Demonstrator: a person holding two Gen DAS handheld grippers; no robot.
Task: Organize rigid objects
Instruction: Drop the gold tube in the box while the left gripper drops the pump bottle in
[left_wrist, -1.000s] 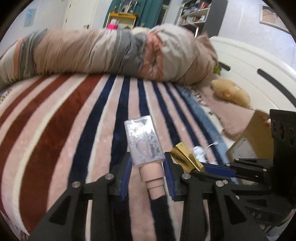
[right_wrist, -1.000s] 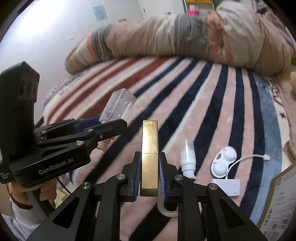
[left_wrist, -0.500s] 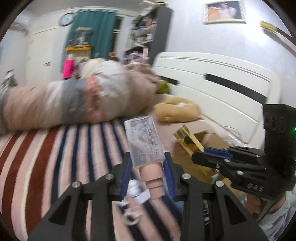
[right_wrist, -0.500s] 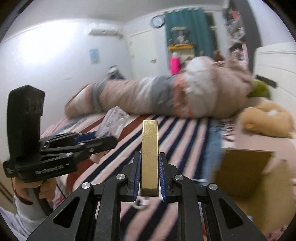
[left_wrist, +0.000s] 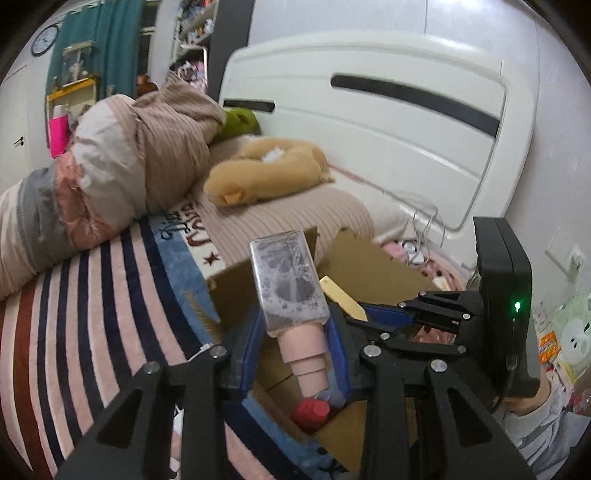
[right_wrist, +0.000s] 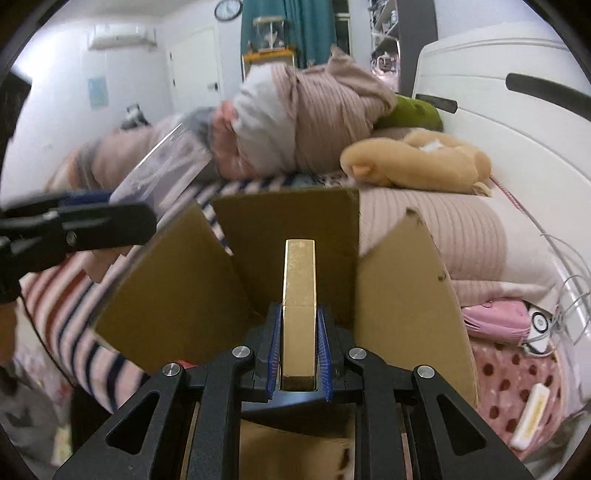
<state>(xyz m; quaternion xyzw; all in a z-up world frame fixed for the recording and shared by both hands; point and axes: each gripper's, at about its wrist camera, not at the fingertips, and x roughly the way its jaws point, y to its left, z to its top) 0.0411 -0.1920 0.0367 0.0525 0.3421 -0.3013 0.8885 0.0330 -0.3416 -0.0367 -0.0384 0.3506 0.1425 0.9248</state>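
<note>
My left gripper (left_wrist: 295, 347) is shut on a clear bottle with a pink cap (left_wrist: 290, 291), held bottom end forward above the open cardboard box (left_wrist: 369, 266). A red-capped item (left_wrist: 312, 410) lies inside the box below it. My right gripper (right_wrist: 298, 347) is shut on a gold rectangular case (right_wrist: 299, 291) and holds it over the box opening (right_wrist: 399, 295). The right gripper (left_wrist: 369, 315) with the gold case (left_wrist: 341, 297) shows at right in the left wrist view. The left gripper and its bottle (right_wrist: 162, 170) show blurred at left in the right wrist view.
The box stands on a bed with a striped blanket (left_wrist: 92, 295). A rolled duvet (right_wrist: 295, 122), a tan plush toy (right_wrist: 417, 162), a pillow (right_wrist: 443, 229) and the white headboard (left_wrist: 369, 122) lie beyond. Pink items and cables (right_wrist: 517, 325) sit right of the box.
Both grippers have swung right from the striped blanket to above the cardboard box, each still holding its object.
</note>
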